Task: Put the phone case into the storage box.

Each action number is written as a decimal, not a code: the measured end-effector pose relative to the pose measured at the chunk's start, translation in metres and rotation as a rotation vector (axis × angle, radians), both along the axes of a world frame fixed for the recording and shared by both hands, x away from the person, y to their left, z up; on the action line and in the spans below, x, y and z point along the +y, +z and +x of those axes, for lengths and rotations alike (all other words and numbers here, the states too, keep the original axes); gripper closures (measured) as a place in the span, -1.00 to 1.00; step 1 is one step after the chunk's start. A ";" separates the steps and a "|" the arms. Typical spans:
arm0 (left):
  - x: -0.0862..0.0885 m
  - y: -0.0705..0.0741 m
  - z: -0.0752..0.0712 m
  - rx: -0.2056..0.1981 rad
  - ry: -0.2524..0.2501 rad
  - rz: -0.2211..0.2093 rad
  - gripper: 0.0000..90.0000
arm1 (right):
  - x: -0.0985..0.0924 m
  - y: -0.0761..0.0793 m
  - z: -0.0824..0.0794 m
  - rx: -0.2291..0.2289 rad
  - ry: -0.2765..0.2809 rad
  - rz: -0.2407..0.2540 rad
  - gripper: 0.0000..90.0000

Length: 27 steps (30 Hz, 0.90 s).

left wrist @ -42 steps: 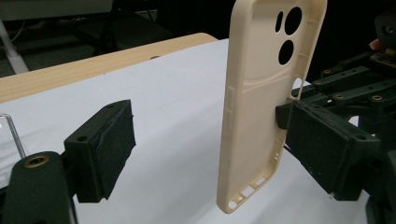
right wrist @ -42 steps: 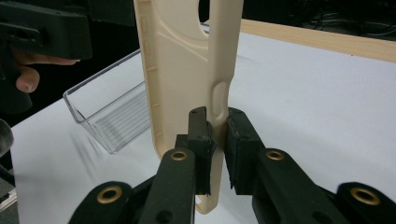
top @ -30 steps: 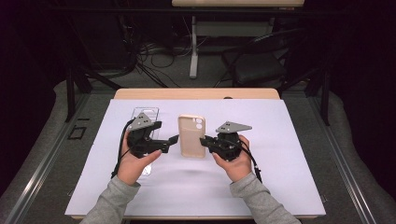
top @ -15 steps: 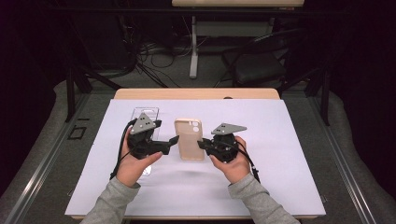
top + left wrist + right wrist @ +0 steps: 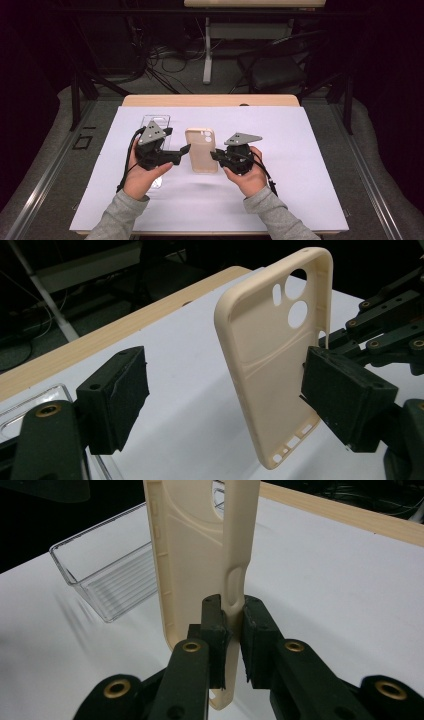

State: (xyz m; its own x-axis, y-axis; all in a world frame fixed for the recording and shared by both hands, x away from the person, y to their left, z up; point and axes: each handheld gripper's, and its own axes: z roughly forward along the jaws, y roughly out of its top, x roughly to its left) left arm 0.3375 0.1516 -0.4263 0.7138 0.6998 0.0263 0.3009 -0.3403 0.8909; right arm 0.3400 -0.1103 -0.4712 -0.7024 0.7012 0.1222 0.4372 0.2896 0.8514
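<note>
No brand, label or lettering can be read on anything here; the cream-coloured soft plastic phone case (image 5: 201, 150) carries only its cut-outs: two round camera holes and a small oval one near one short end, and small slots along the opposite short end.

The case sits above the middle of the white sheet-covered table (image 5: 310, 150), between the two hands. In the high view its long axis runs away from the person, with the camera-hole end at the far side. The left gripper view shows its hollow inner face, the case tilted with the camera-hole end uppermost and the slotted end lowest.

The right gripper (image 5: 216, 155) is clamped on the case: in the right gripper view its two black pads (image 5: 256, 640) pinch one long side wall just below a button notch, one pad inside the shell and one outside. The right hand (image 5: 247, 175) holds it at the case's right edge.

The left gripper (image 5: 184, 151), held by the left hand (image 5: 139, 172), has its jaws apart and they have just been closing a little; one pad stands well clear, and whether the other touches the case I cannot tell.

A clear ribbed plastic tray (image 5: 107, 575) lies on the table on the left, partly under the left gripper.
</note>
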 end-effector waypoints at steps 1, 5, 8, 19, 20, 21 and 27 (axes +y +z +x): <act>0.000 0.000 0.000 -0.001 -0.002 -0.001 -0.58 | 0.001 0.000 0.000 0.000 0.002 -0.004 0.81; 0.000 0.000 0.000 0.003 -0.009 0.001 -0.54 | 0.002 -0.001 -0.001 -0.005 0.002 -0.012 0.81; 0.000 0.000 0.000 -0.010 -0.006 0.021 -0.46 | 0.002 -0.001 -0.001 -0.001 0.004 -0.013 0.81; 0.000 0.000 -0.003 -0.054 0.011 0.100 -0.20 | 0.005 -0.002 -0.001 -0.011 0.015 -0.036 0.81; 0.000 0.001 -0.004 -0.056 0.013 0.105 -0.17 | 0.005 -0.002 -0.002 -0.013 0.015 -0.039 0.81; 0.000 0.001 -0.004 -0.056 0.015 0.107 -0.16 | 0.006 -0.002 -0.002 -0.016 0.018 -0.042 0.81; -0.002 0.001 -0.006 -0.064 -0.001 0.121 0.03 | 0.011 -0.004 -0.006 -0.037 0.029 -0.070 0.81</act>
State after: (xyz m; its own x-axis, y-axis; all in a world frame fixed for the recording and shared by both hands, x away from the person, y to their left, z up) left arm 0.3319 0.1495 -0.4250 0.7087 0.6881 0.1559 0.2445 -0.4468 0.8606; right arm 0.3344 -0.0997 -0.4750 -0.7256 0.6865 0.0475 0.3966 0.3608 0.8441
